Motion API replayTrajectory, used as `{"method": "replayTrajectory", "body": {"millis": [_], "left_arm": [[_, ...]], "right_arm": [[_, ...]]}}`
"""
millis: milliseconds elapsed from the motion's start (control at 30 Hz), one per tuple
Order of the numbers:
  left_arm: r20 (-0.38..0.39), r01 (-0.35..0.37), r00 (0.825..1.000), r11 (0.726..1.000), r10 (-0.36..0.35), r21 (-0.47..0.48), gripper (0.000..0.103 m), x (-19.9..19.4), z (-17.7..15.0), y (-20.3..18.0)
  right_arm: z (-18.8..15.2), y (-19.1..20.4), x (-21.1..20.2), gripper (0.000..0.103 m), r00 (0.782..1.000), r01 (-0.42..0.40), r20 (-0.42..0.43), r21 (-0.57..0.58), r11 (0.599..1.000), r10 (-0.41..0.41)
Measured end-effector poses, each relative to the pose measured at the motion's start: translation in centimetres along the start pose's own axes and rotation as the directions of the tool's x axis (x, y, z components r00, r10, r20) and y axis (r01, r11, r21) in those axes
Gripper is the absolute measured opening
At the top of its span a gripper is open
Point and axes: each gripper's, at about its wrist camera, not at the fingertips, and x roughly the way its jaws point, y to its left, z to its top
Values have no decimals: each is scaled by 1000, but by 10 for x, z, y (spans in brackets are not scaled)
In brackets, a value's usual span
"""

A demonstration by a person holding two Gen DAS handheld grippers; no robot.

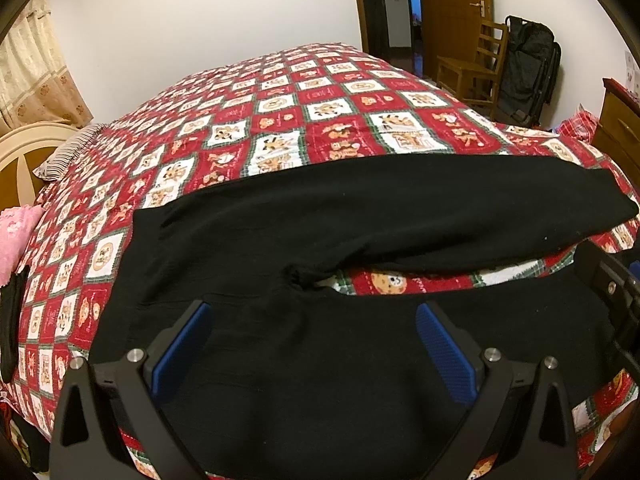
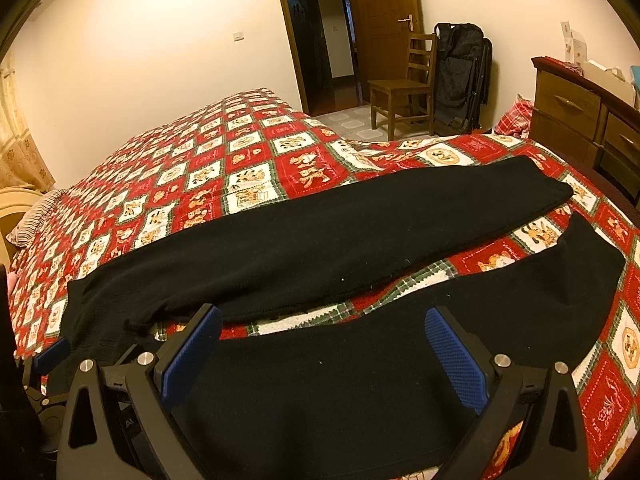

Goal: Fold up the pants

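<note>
Black pants [image 1: 320, 216] lie spread flat on a red patchwork bedspread [image 1: 280, 120], waist to the left, both legs running right with a gap between them. My left gripper [image 1: 314, 312] is open, blue pads apart, just above the near leg by the crotch [image 1: 300, 274]. My right gripper [image 2: 324, 320] is open above the near leg [image 2: 440, 320] further along; the far leg [image 2: 320, 232] lies beyond it. The left gripper also shows at the left edge of the right wrist view [image 2: 52, 354].
A wooden chair [image 2: 404, 84] and a black folded bag [image 2: 460, 76] stand by the open door. A wooden dresser [image 2: 580, 120] stands at the right of the bed. A striped pillow [image 1: 68, 152] and a pink cloth [image 1: 16, 240] lie at the left.
</note>
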Motion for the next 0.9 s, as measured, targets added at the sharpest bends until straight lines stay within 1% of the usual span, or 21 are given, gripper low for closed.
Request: {"method": "replayTrajectory", "body": {"millis": [100,167,200,267,300,367,400,433,467,500,533,600,667,733,833,867,900], "left_arm": [[-16,6,1000,1000,-6,4,103,6,1,5],[-30,28,999,1000,-28,0,103,11,2,13],[-37,43,998,999,-43,-8,103,13,3,22],[-42,54,998,998,-56,-37,103,18,7,40],[-42,49,998,997,-52,-62,103,21,10,52],[-49,24,998,991,-30,-130,103,29,19,80],[-53,16,998,987,-25,-161,103,34,23,93],[-58,11,998,980,-23,-198,103,42,28,108],[-62,0,998,977,-14,-214,103,48,30,115],[-71,-19,997,974,3,-228,103,55,32,121],[-86,-47,996,971,27,-234,103,65,35,128],[-102,-74,993,972,52,-223,103,78,37,131],[-126,-99,989,972,74,-213,103,93,38,134],[-144,-100,987,969,68,-225,103,103,39,138],[-179,-79,983,963,33,-257,103,118,37,142],[-192,-76,981,963,26,-259,103,123,36,142],[-206,-77,978,963,24,-257,103,127,35,141]], "right_arm": [[6,0,7,102,999,-38,-20,-25,999,37],[14,3,13,102,997,-71,-37,-85,994,68],[21,8,17,102,996,-83,-48,-134,987,78],[33,18,23,102,993,-112,-65,-218,970,100],[42,25,28,102,989,-141,-74,-262,955,126],[55,40,40,99,986,-165,-67,-344,924,151],[62,52,48,94,985,-174,-65,-400,900,162],[66,64,58,85,983,-184,-74,-441,878,169],[71,74,70,82,981,-195,-91,-475,858,172],[77,85,87,77,975,-220,-128,-499,838,180],[80,93,102,74,967,-252,-168,-501,828,193],[86,105,127,74,952,-297,-226,-493,818,209],[90,118,151,74,947,-307,-248,-522,796,202],[89,127,167,74,942,-321,-268,-549,771,202],[86,133,192,73,921,-367,-333,-575,731,201],[84,135,198,72,916,-377,-352,-584,719,194],[81,136,205,67,911,-385,-368,-593,707,186]]}}
